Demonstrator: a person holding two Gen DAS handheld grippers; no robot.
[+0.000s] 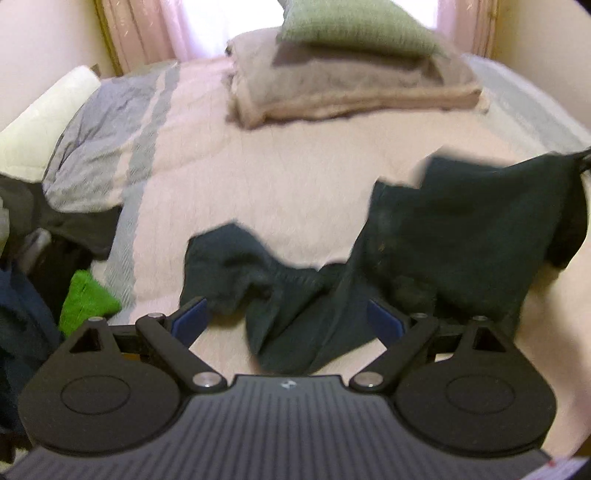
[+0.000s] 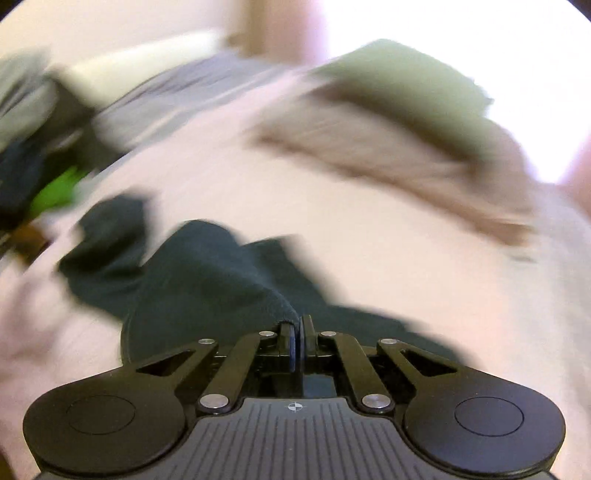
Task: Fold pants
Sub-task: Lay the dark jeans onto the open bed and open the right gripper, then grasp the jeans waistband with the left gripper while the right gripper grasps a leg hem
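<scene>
Only one pair of dark green pants (image 1: 424, 236) lies crumpled on the pink bedspread (image 1: 277, 166). Two folded items, a green one (image 1: 354, 29) atop a beige blanket (image 1: 351, 88), sit beyond. Left gripper (image 1: 291, 314) hangs spread wide over the fabric; right gripper (image 2: 297, 332) is clamped on a pants fold.

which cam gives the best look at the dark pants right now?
Left wrist. It shows the dark pants fairly sharp, crumpled across the pink bedspread, one end lifted at right, between the open left gripper. Right wrist is motion-blurred and shows only the bunched part pinched in the right gripper.
</scene>
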